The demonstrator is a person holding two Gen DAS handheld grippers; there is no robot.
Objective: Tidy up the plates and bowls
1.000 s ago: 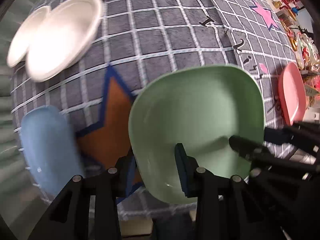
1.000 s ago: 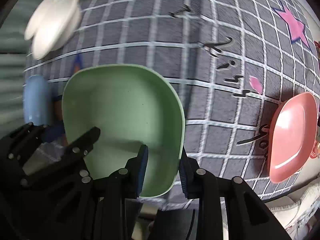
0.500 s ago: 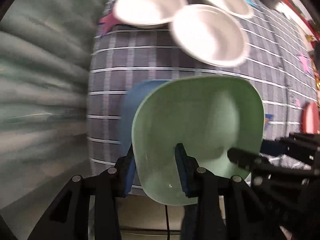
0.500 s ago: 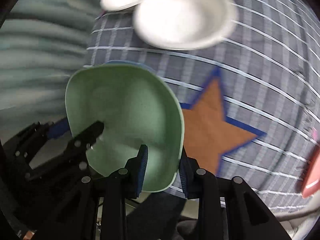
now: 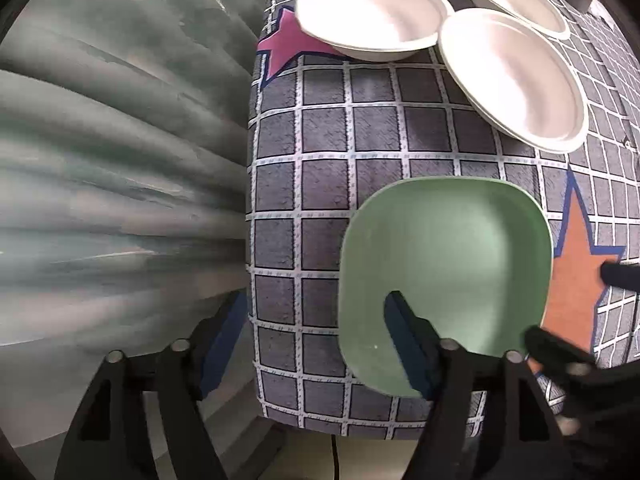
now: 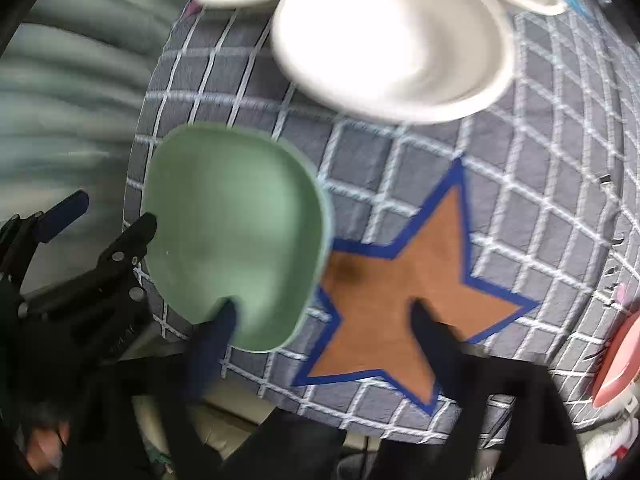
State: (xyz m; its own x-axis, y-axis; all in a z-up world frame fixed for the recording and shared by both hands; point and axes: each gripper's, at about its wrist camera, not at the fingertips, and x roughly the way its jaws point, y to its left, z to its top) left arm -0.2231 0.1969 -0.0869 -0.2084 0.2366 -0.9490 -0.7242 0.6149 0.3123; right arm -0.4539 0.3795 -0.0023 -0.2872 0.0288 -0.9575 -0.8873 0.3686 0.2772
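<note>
Releasing is the news here: half a second ago both hand-held grippers pinched the green plate's rim, and now the left hand-held gripper stands wide open with one finger over the plate's near rim and the other out past the desk's left edge, gripping nothing. The right hand-held gripper is spread just as wide and empty, one finger at the plate's near edge and the other over the orange star.

The blue plate seen under the green one a moment back is no longer visible except for a thin bluish line along the green rim in the right wrist view, so the green plate most likely sits stacked on it. That would finish this stacking step.

The green plate is a matte, rounded-square dish with a shallow well, lying level near the front left corner of the desk, on its grey checked cloth. Three white round bowls cluster toward the far edge, and a pink plate shows at the right edge.
</note>
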